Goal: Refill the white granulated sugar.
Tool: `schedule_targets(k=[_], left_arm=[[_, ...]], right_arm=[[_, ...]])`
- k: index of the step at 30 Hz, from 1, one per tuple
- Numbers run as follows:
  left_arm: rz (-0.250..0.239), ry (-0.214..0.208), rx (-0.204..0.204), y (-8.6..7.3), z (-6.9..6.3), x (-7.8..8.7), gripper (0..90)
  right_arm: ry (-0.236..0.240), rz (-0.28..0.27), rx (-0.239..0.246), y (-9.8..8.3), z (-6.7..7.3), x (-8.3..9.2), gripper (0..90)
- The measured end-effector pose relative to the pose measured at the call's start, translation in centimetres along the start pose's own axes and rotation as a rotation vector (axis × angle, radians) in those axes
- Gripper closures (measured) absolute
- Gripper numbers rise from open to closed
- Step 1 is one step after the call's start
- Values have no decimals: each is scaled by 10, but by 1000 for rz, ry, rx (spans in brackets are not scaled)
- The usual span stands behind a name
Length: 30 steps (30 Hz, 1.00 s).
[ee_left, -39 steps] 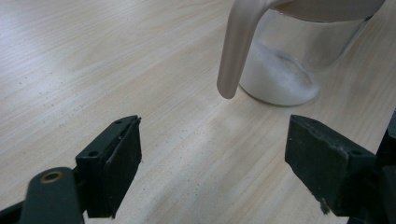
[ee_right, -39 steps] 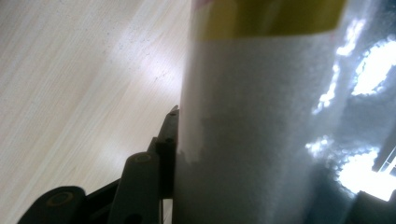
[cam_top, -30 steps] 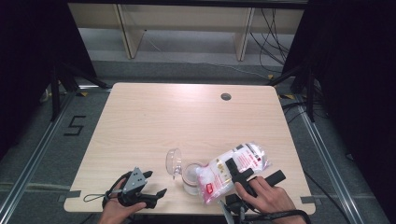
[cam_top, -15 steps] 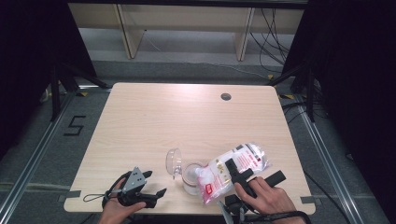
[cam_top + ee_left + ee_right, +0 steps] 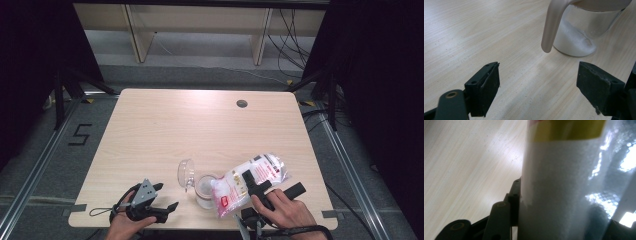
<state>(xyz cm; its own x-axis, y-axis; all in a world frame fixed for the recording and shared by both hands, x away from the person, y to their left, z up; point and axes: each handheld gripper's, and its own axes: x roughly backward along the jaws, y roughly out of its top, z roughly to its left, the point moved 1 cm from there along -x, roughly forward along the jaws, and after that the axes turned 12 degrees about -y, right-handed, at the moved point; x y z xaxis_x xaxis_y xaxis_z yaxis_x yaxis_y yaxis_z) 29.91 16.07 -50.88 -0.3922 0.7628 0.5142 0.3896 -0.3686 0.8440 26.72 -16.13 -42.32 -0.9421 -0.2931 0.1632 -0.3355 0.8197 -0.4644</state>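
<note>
A clear glass jar (image 5: 205,192) with white powder in its bottom stands near the table's front edge, and its hinged lid (image 5: 186,172) is swung open to the left. My right gripper (image 5: 254,183) is shut on a plastic bag of white granules (image 5: 267,167), which tilts with its lower end at the jar's mouth. In the right gripper view the bag (image 5: 564,190) sits between the jaws. My left gripper (image 5: 167,196) rests open at the front left, a short way from the jar. Its view shows the jar (image 5: 576,37) and the lid's pale rim (image 5: 551,27) ahead of the wide jaws (image 5: 539,87).
The wooden table (image 5: 200,125) has a round cable hole (image 5: 242,103) at the back right. Beyond its far edge stand pale shelf legs (image 5: 132,30) and loose cables. A "5" marking (image 5: 80,134) lies on the floor at the left.
</note>
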Motion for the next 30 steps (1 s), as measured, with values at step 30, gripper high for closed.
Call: schedule_targets(k=[30], left_arm=[[-4,1,-23,1,1,1,182]], right_arm=[[7,-16,26,-3,-2,-1,615]])
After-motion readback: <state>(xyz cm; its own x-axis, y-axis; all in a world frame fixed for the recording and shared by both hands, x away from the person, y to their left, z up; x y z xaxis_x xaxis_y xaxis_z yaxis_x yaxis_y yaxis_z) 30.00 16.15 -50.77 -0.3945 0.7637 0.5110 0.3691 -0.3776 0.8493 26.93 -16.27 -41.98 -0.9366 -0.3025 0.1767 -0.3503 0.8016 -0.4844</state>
